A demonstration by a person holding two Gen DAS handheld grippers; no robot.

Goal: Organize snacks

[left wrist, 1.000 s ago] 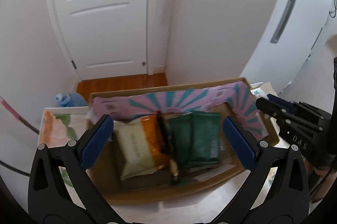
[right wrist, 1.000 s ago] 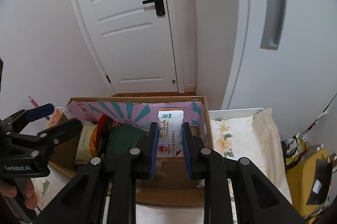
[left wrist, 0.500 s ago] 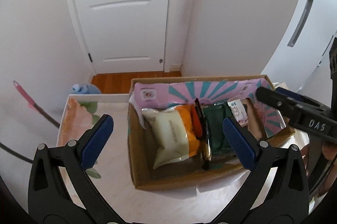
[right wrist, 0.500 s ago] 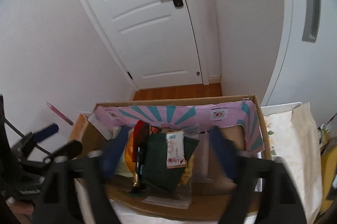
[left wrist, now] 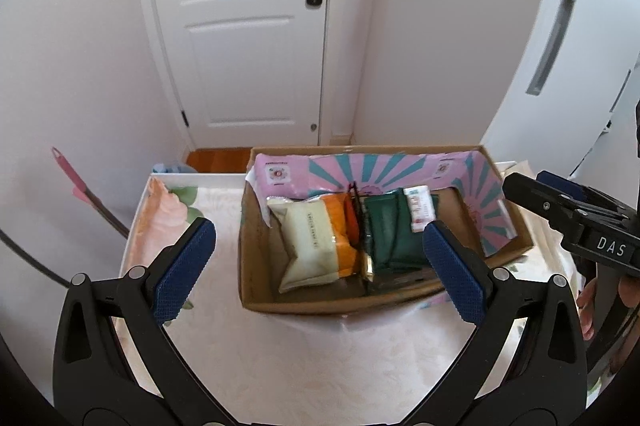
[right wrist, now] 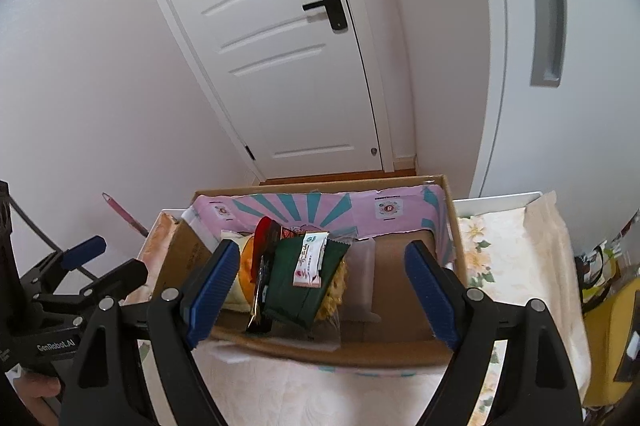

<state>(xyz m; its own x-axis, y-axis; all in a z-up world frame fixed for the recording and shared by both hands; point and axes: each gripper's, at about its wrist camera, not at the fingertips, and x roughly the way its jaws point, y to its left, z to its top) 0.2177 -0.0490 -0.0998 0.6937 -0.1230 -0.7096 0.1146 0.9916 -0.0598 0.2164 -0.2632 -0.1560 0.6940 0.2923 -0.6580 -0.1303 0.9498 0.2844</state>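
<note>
A cardboard box (left wrist: 256,290) with a pink and teal lining stands on the table; it also shows in the right wrist view (right wrist: 400,346). In it lie a cream and orange packet (left wrist: 312,242), dark green packets (left wrist: 390,230) and a small white sachet (left wrist: 418,208) on top, which also shows in the right wrist view (right wrist: 310,258). My left gripper (left wrist: 320,266) is open and empty in front of the box. My right gripper (right wrist: 320,290) is open and empty above the box's front; it also shows in the left wrist view (left wrist: 560,202).
The table has a floral cloth (left wrist: 280,366) and white raised edges. A white door (left wrist: 248,26) and walls stand behind. A pink-handled tool (left wrist: 76,182) leans at the left. A yellow object (right wrist: 612,326) sits at the far right.
My right gripper let go of the white sachet, which now lies on the green packets, and opened wide. Both grippers drew back from the box.
</note>
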